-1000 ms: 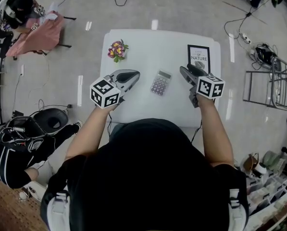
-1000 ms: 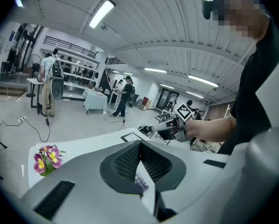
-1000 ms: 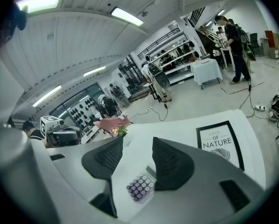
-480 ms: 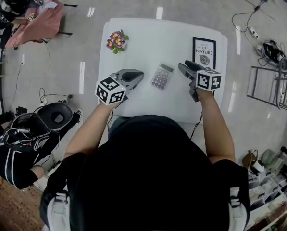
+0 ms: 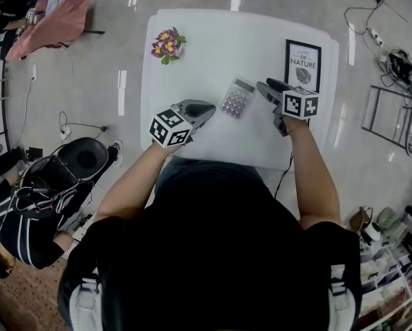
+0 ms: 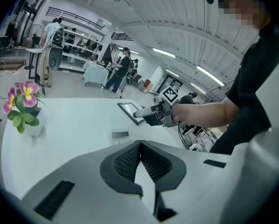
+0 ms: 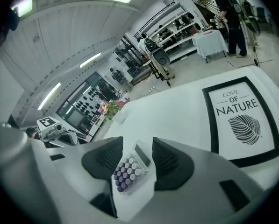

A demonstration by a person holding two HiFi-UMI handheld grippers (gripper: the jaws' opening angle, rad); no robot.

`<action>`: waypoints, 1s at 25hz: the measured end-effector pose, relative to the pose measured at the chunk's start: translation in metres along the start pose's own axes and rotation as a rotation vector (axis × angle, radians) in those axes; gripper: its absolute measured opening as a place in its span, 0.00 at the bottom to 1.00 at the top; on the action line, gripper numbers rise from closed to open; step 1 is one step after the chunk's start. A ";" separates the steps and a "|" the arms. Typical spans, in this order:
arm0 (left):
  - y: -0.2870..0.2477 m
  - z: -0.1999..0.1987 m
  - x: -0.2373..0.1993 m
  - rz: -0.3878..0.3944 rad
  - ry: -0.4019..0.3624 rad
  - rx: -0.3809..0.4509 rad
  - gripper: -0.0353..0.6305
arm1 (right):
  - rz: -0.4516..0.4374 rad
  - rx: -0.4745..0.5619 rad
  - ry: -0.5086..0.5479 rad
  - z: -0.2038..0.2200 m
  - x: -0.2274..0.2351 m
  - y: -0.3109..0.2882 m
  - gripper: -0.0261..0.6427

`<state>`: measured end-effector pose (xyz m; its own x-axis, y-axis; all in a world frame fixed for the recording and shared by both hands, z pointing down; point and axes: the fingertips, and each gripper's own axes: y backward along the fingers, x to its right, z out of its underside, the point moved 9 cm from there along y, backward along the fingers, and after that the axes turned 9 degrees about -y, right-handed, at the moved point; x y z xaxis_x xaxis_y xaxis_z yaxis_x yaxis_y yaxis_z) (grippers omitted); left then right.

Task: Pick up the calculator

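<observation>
**Head view, with both gripper views.** Nearest the camera is the person's black-clad torso (image 5: 212,254), with both bare forearms reaching forward over the near edge of a white rectangular table (image 5: 192,67).

The left gripper (image 5: 207,107), grey with a black-and-white marker cube at its rear, is over the near-left part of the tabletop. Its own view shows the two ribbed black pads (image 6: 130,160) meeting at the tips, jaws closed with nothing between them.

The right gripper (image 5: 263,87), of the same build, is over the near-right part of the table and angled toward the centre. Its jaws stand apart. In its own view the small pale calculator with round purple keys and a grey display (image 7: 130,169) appears in the gap between the pads, and neither pad presses on it.

In the head view the calculator lies flat on the tabletop between the two grippers, just left of the right gripper's tips.

Farther along, a black-framed white print reading "LOVE OF NATURE" with a leaf drawing (image 5: 303,65) lies flat at the far right of the table. A small white pot of pink, purple and yellow flowers (image 5: 166,45) stands at the far left.

Beyond the table is a glossy grey floor with trailing cables (image 5: 371,19).
</observation>
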<state>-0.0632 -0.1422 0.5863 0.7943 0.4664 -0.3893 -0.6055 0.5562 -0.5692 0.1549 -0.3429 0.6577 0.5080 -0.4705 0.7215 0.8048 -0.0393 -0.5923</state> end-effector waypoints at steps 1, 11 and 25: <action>-0.004 0.004 0.000 0.007 0.004 -0.009 0.08 | -0.003 -0.005 -0.005 0.002 0.003 -0.003 0.34; -0.038 0.029 0.009 0.053 0.027 -0.056 0.08 | -0.014 -0.060 -0.013 0.015 0.026 -0.030 0.34; -0.084 0.078 0.009 0.111 0.096 -0.153 0.08 | -0.027 -0.138 0.008 0.018 0.039 -0.062 0.33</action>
<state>-0.0091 -0.1305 0.6873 0.7284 0.4474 -0.5190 -0.6811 0.3902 -0.6195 0.1308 -0.3435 0.7288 0.4838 -0.4745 0.7354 0.7680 -0.1727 -0.6167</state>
